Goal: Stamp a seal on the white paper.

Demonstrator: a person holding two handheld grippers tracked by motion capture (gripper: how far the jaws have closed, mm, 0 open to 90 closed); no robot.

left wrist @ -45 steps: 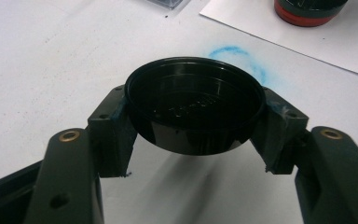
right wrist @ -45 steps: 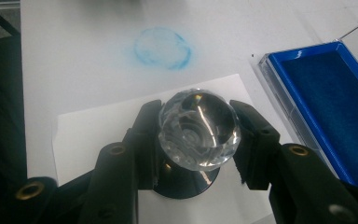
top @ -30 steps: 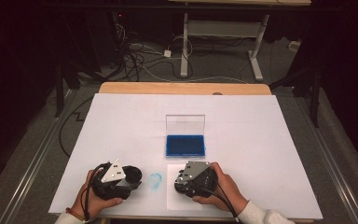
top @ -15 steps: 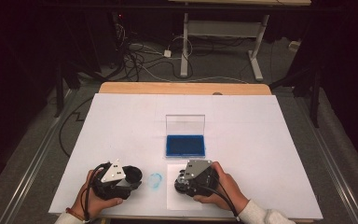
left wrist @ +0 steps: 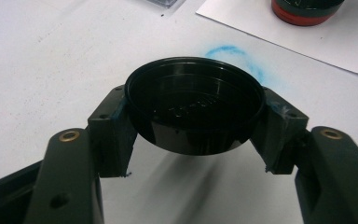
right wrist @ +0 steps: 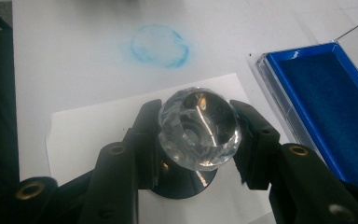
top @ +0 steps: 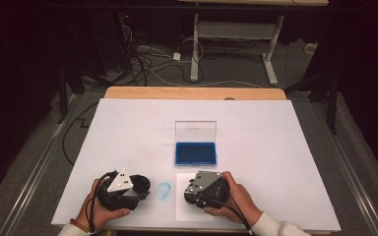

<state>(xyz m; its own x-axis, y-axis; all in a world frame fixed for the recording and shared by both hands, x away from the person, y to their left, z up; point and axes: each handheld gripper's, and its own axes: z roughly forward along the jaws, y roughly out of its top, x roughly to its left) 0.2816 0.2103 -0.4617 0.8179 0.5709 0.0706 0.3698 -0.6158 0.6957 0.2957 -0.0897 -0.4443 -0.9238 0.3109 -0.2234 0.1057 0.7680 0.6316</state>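
At the left of the high view, the left gripper [top: 140,186] is held low near the table's [top: 128,123] front edge, and its jaws are clenched on a black round cap [left wrist: 195,105]. In the left gripper view the cap is gripped at opposite sides of its rim, with its hollow side turned up toward the camera and tilted slightly; being round, it has no long axis across the table. Bare white surface lies to the left of and beyond this gripper, up to the far wooden edge.

Between the two grippers a smudged blue ring [top: 164,191] is seen on the white surface, just beside the cap and apart from the sheet.

To the right of the ring a white paper sheet [top: 187,214] lies close to the front edge. Over it the right gripper [top: 191,192] is held, its jaws closed on the clear faceted knob [right wrist: 199,129] of a stamp. In the right gripper view the stamp's dark round base [right wrist: 186,184] is seen below the knob, on or just above the sheet; contact cannot be told. The stamp's axis runs upright, knob uppermost.

Beyond the sheet, near the table's middle, an open blue ink pad [top: 195,153] lies with its clear lid [top: 195,132] standing upright at its far side. Wide bare surface is left to its right.
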